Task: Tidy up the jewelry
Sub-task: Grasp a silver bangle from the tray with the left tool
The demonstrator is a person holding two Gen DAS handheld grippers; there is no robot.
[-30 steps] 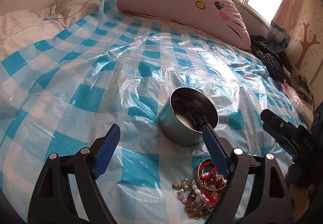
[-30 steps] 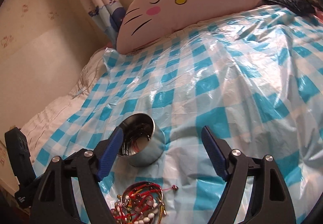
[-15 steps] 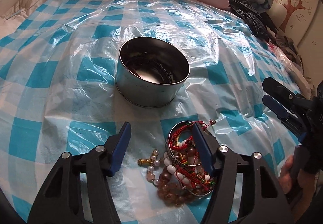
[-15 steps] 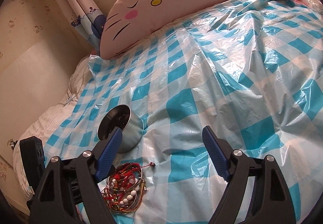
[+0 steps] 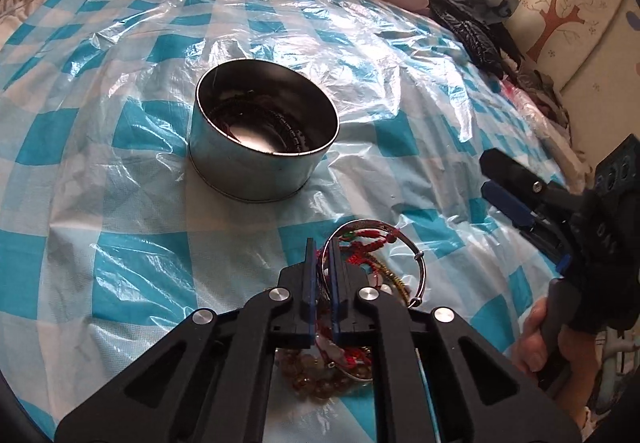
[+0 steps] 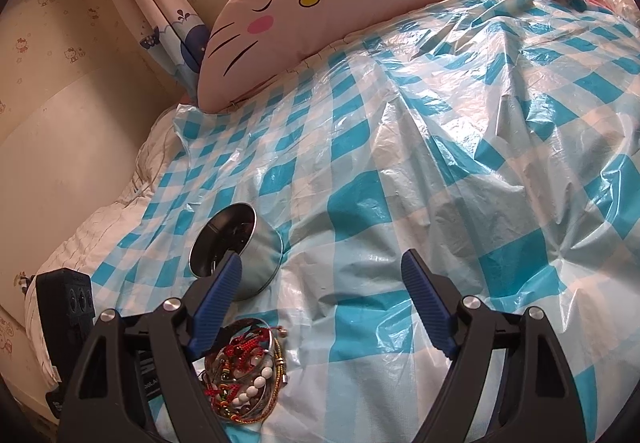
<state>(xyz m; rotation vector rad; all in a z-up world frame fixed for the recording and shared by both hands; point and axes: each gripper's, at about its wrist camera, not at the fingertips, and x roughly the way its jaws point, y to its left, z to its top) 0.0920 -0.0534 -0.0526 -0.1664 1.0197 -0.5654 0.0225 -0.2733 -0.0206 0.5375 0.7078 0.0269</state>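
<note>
Your left hand-held gripper pinches the silver bangle, apparently alone; tangled red cords may drag the pile. Right hand-held gripper gapes wide.

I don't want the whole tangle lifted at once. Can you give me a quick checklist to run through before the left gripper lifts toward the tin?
1. Left gripper closed on the silver bangle: ok, its jaws stand nearly shut around the rim.
2. Only one piece caught: cannot tell; red cord bracelets sit inside the bangle, right by the fingers.
3. Metal tin upright and open: ok.
4. Room in the tin: ok; only dark beads lie at the bottom.
5. Right gripper clear of the path: ok, open and off to the side.
6. Plastic sheet free of the jaws: cannot tell.
</note>
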